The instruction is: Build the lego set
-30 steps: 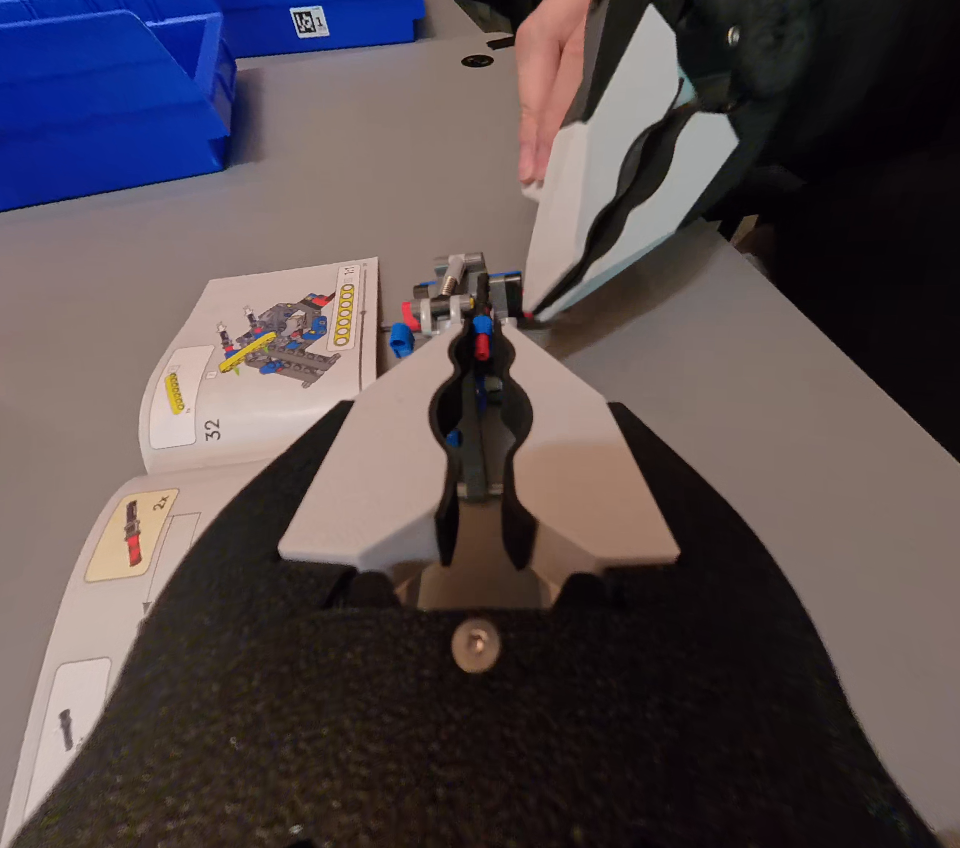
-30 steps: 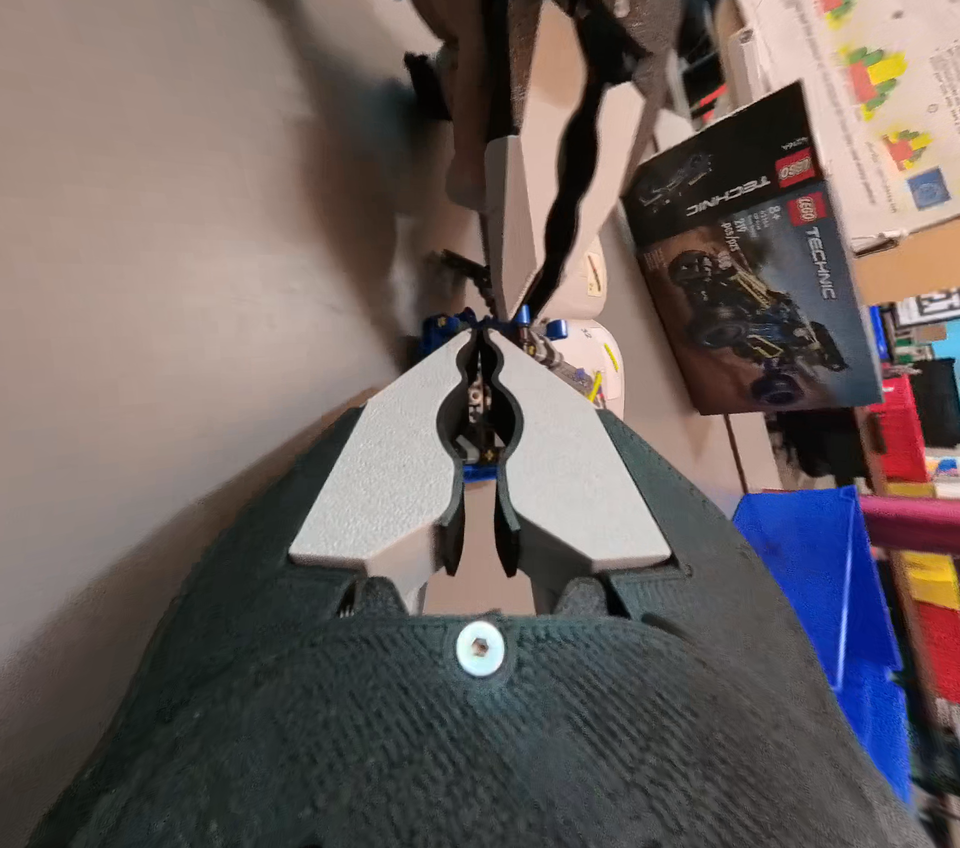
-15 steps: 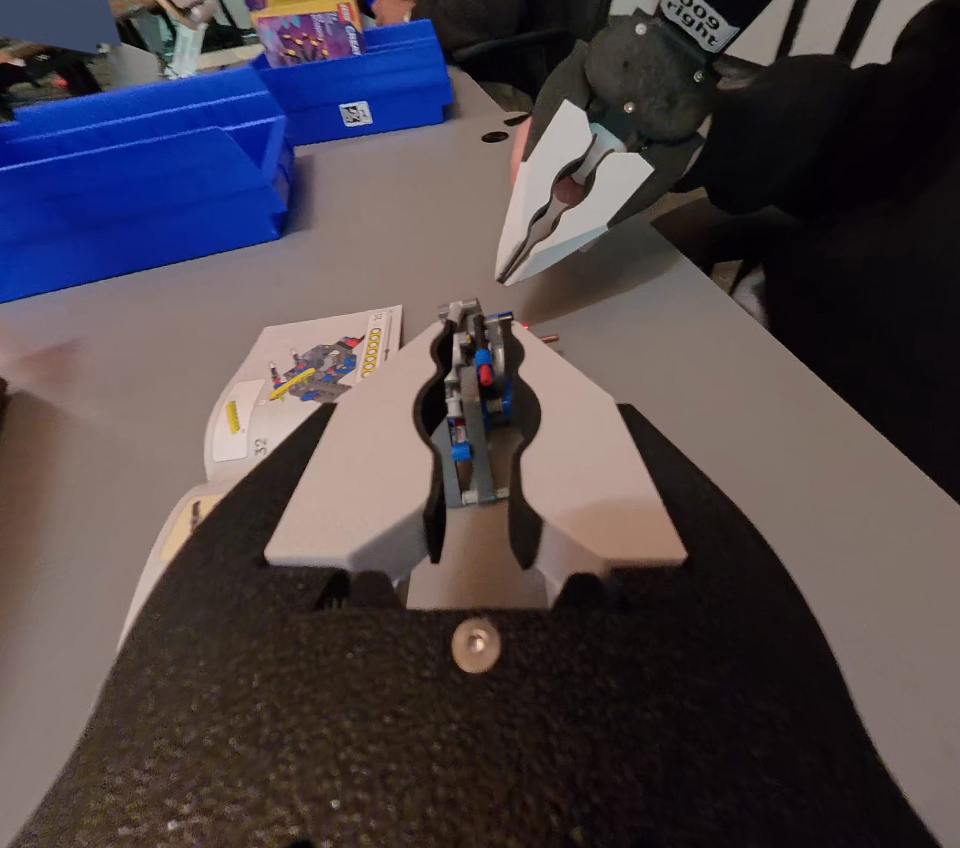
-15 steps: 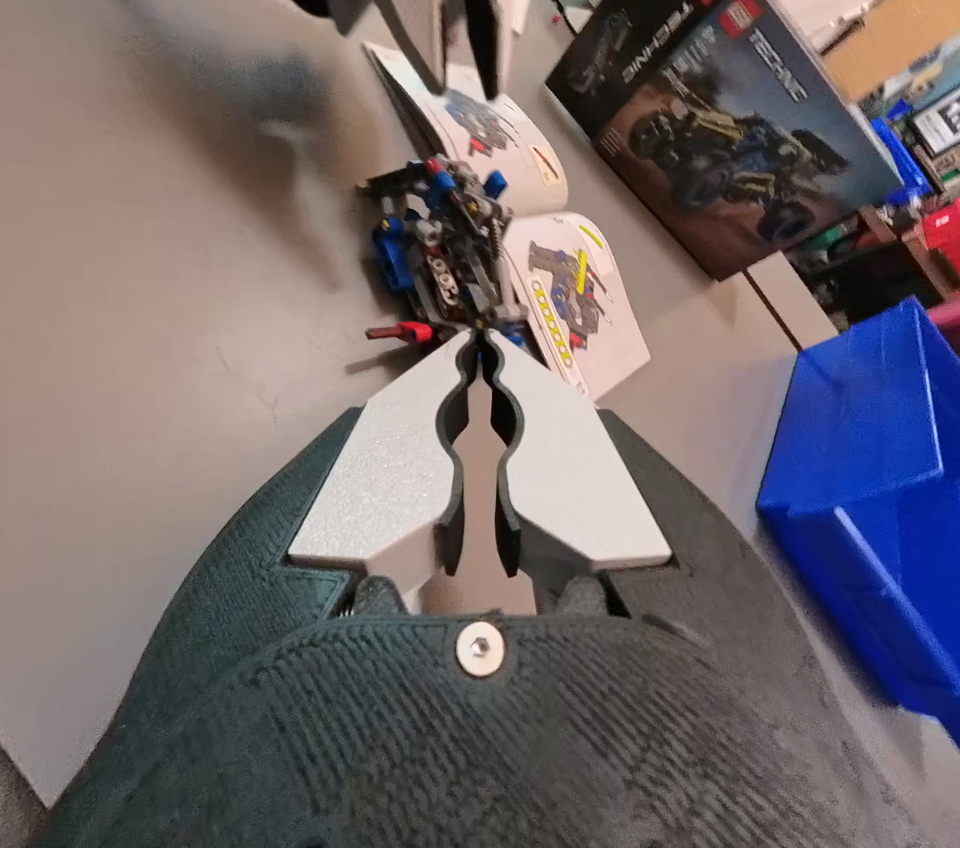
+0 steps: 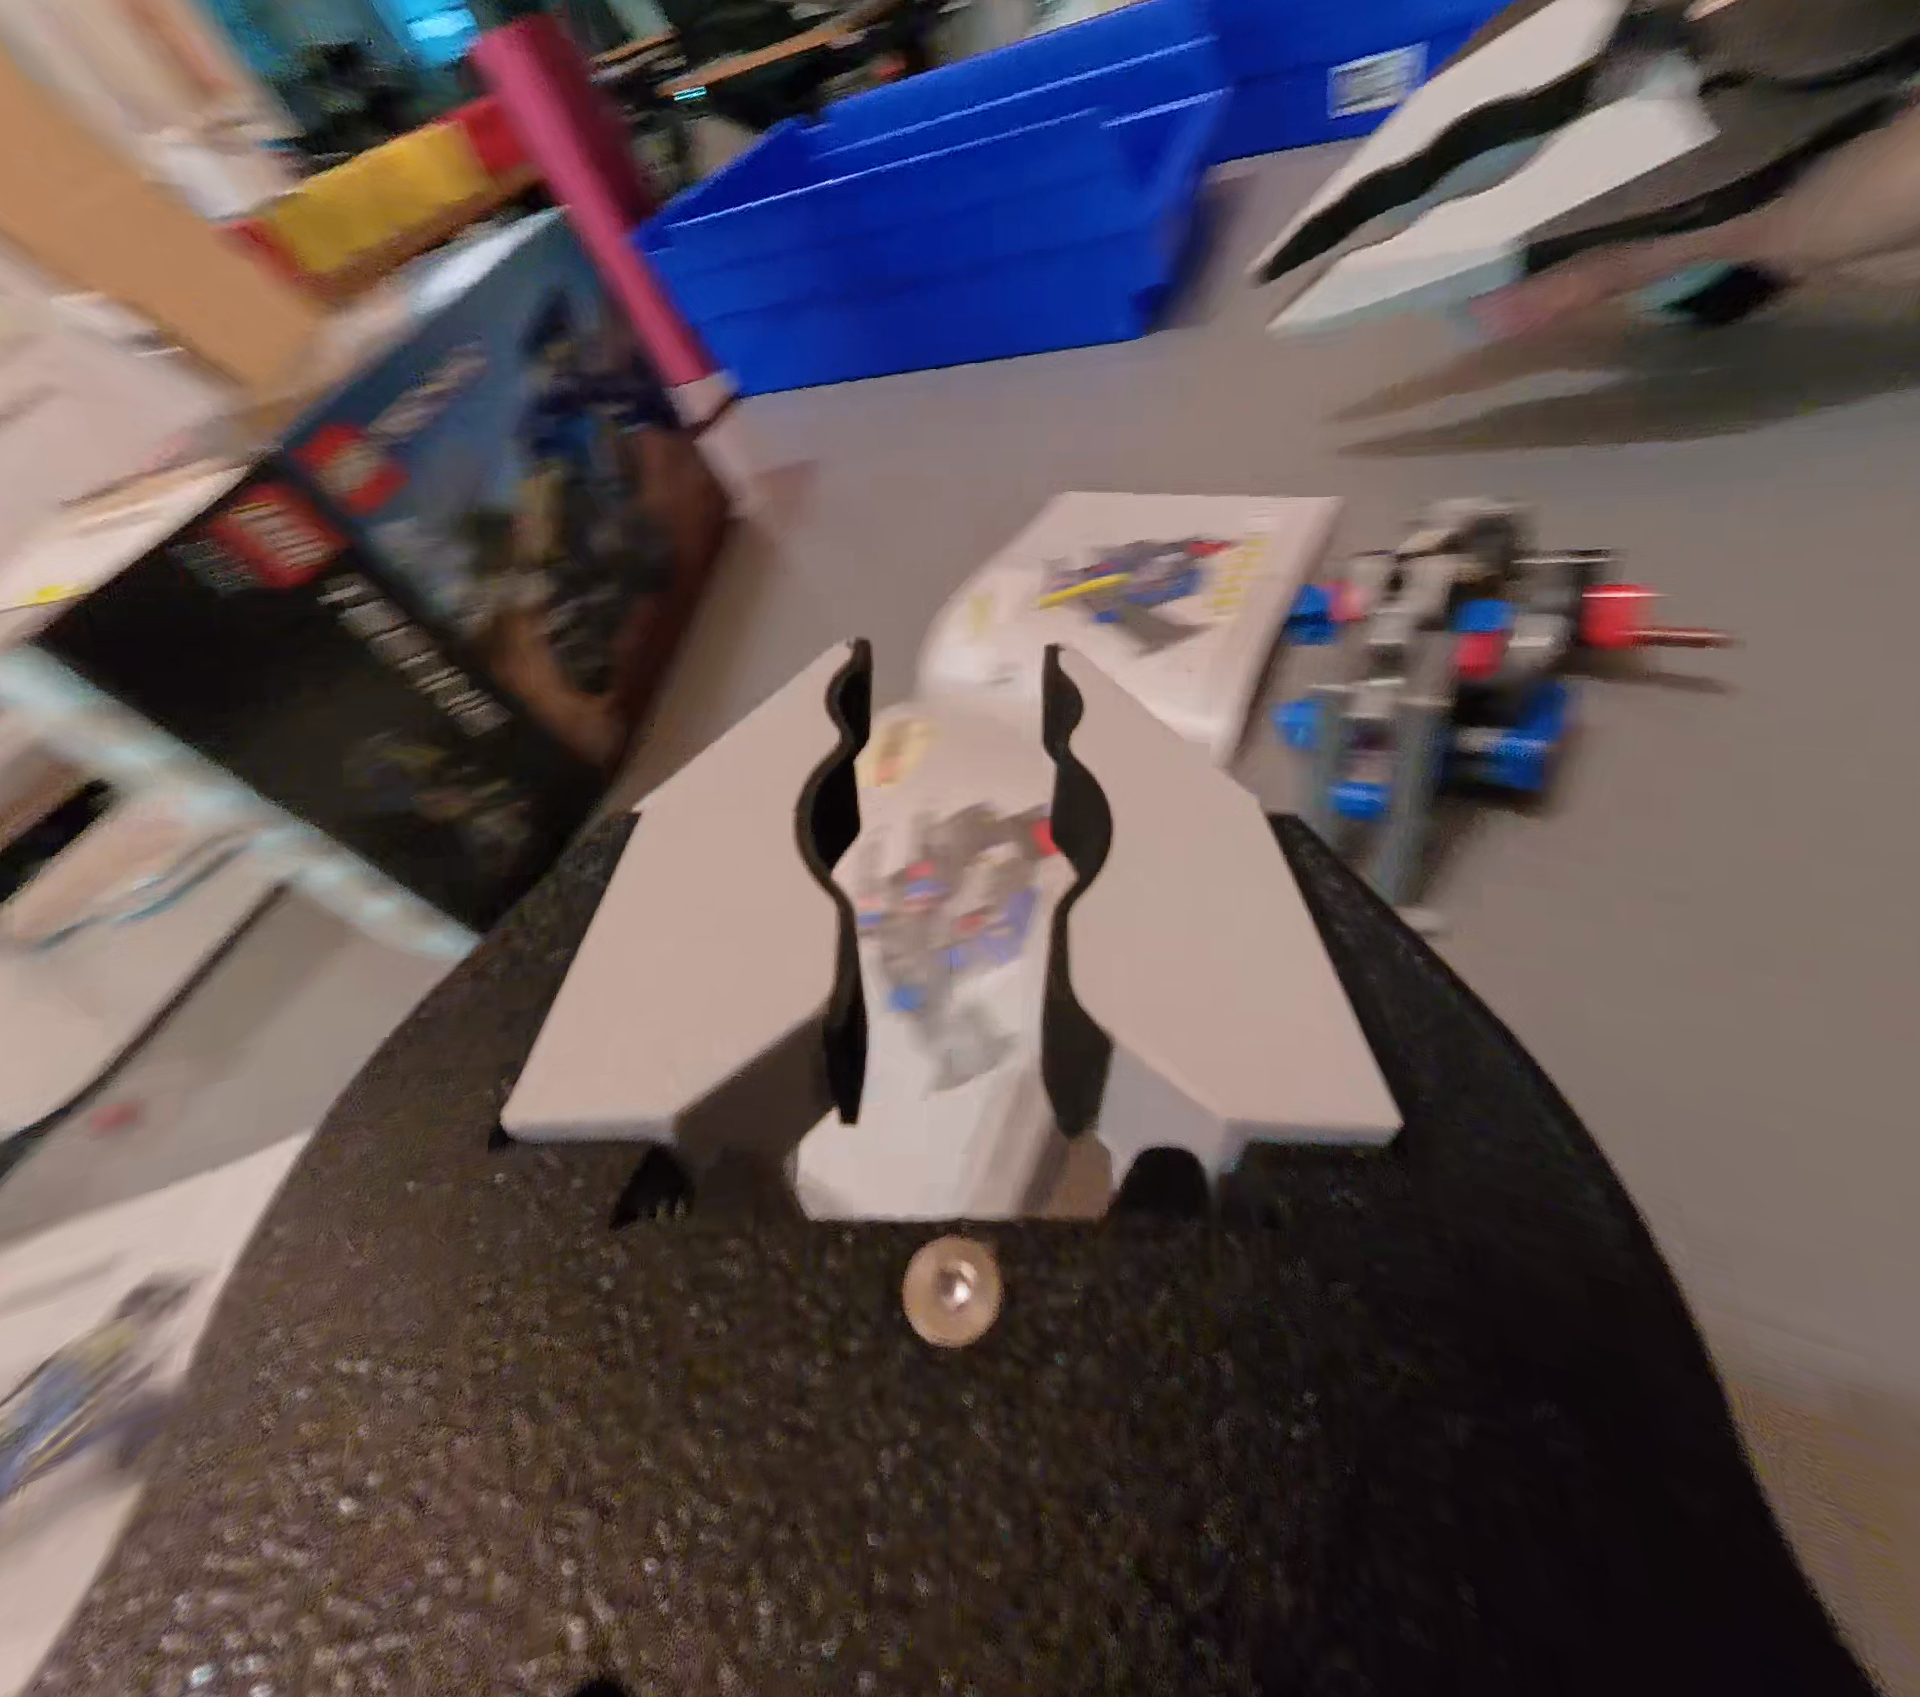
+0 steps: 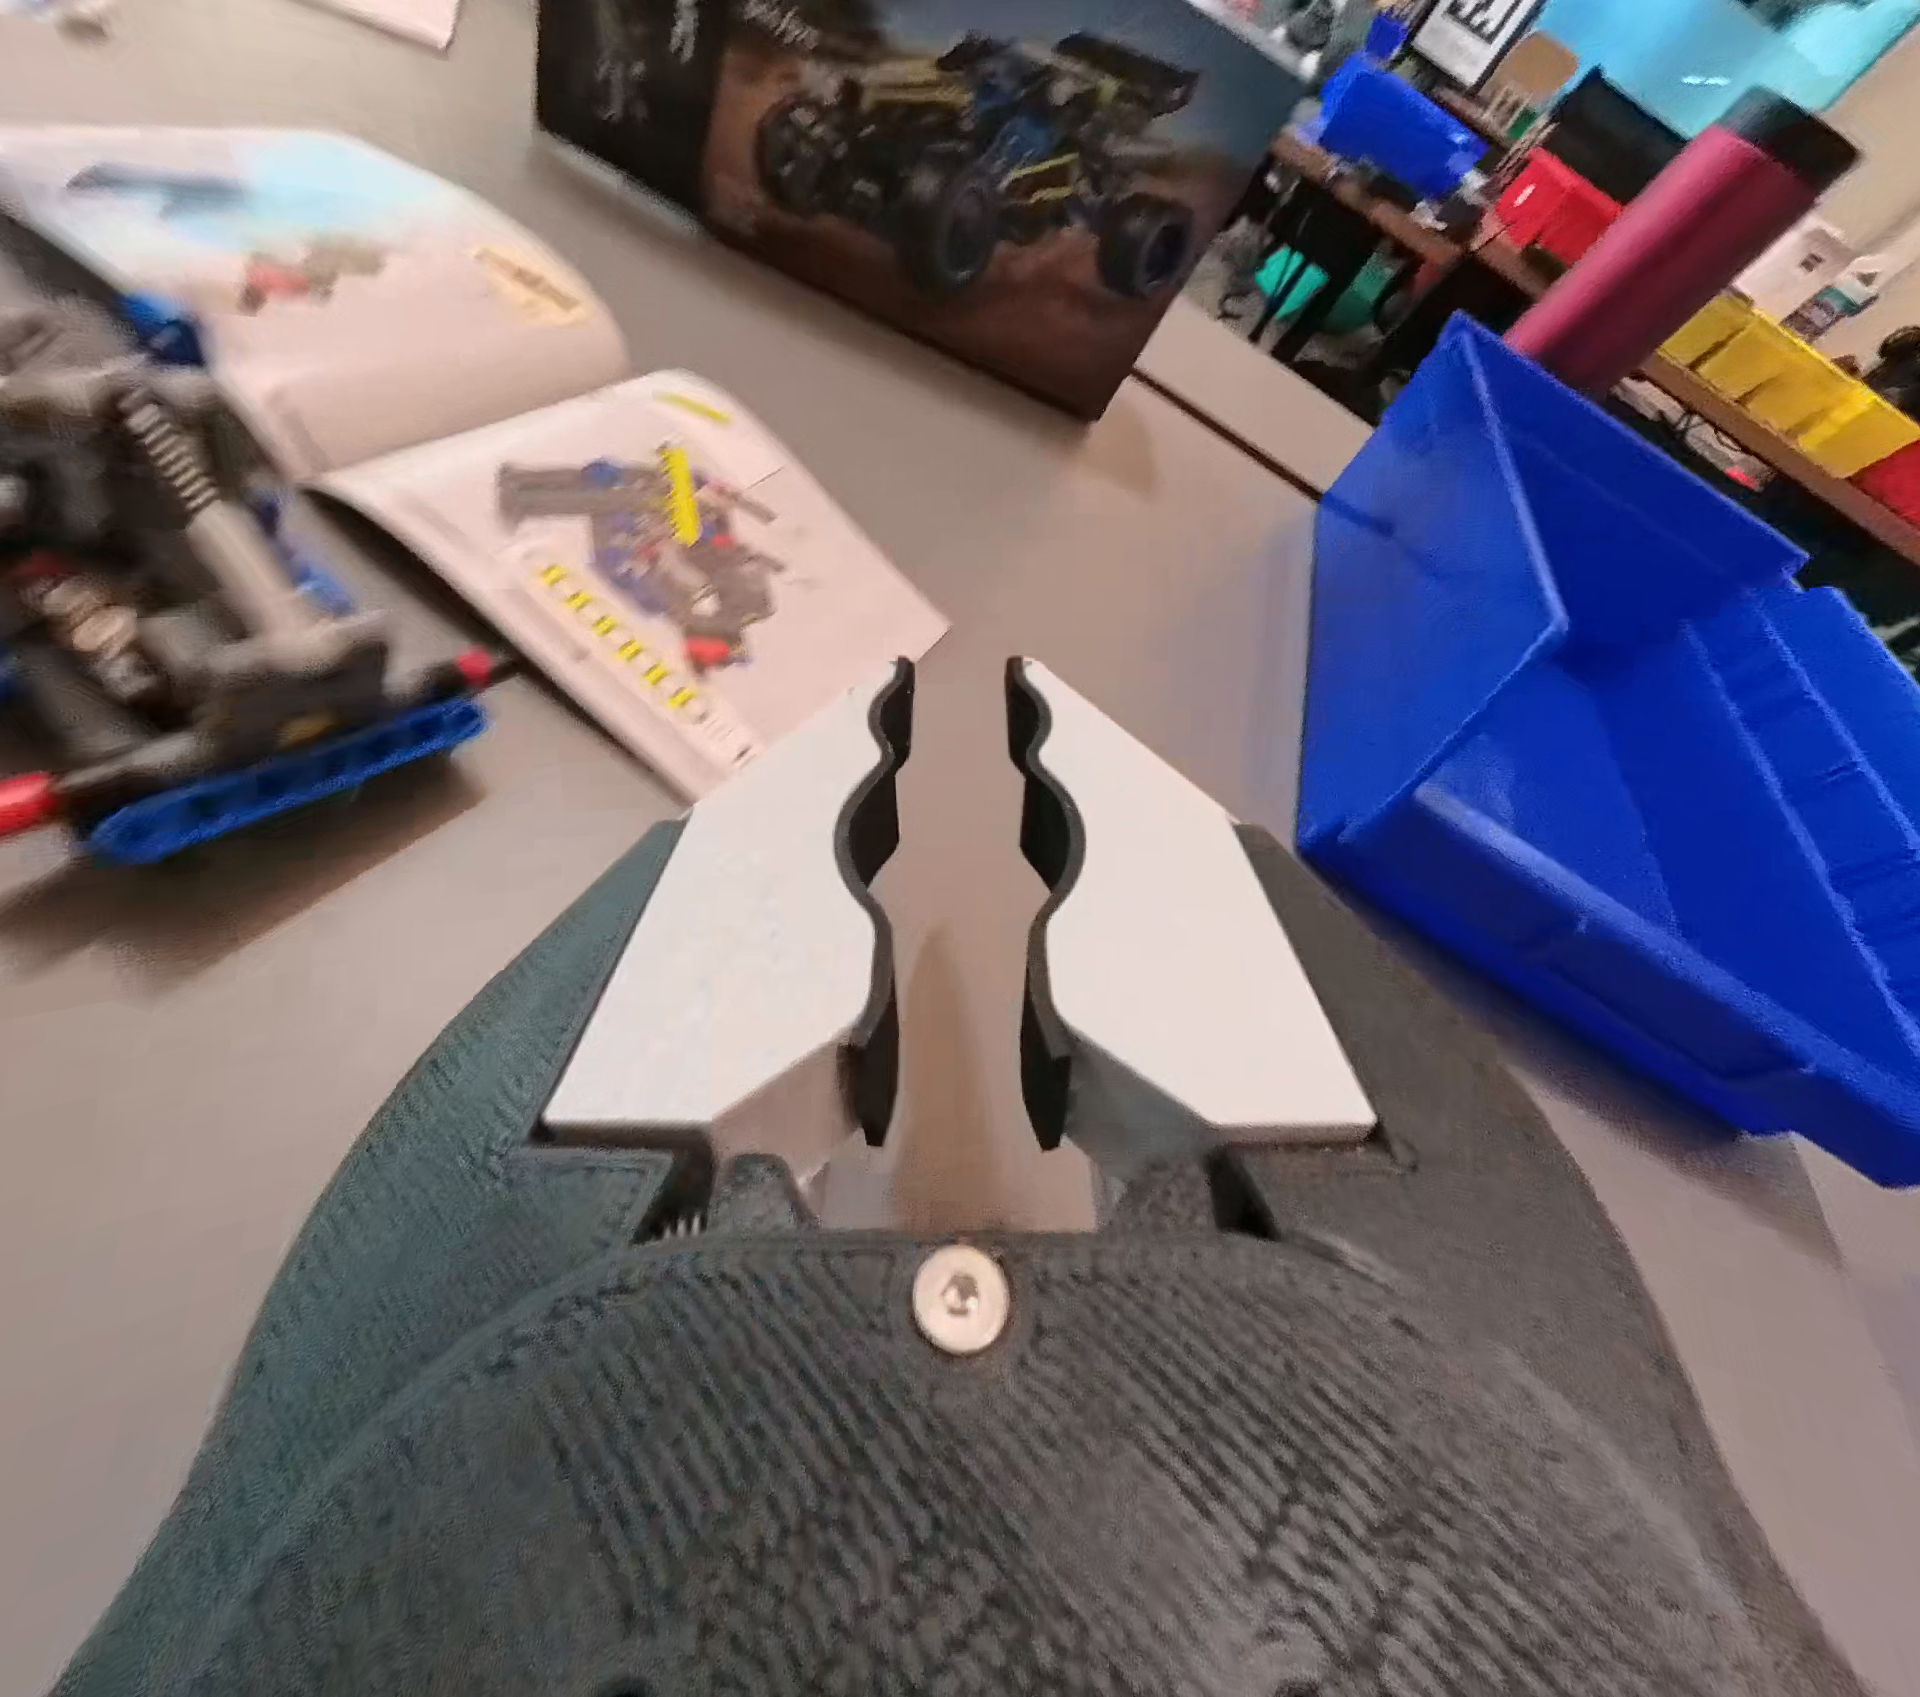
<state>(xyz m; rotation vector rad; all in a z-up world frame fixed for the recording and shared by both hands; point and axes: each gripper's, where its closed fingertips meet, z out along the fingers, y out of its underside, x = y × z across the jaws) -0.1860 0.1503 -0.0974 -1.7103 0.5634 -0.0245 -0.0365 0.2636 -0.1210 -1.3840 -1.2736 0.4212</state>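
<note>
Up close, the left gripper stands wide and bare over the open booklet — nothing between its fingers. Just right of the booklet lies the brick model on the grey table. The right gripper is narrowly parted, bare too, above the table between booklet and blue bin. Farther off — a boxed set stands upright.

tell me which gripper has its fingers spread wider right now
The left gripper: its open fingers frame a broad strip of the instruction booklet. The right gripper is open too, but shows only a narrow strip of grey table between its pads.
</note>
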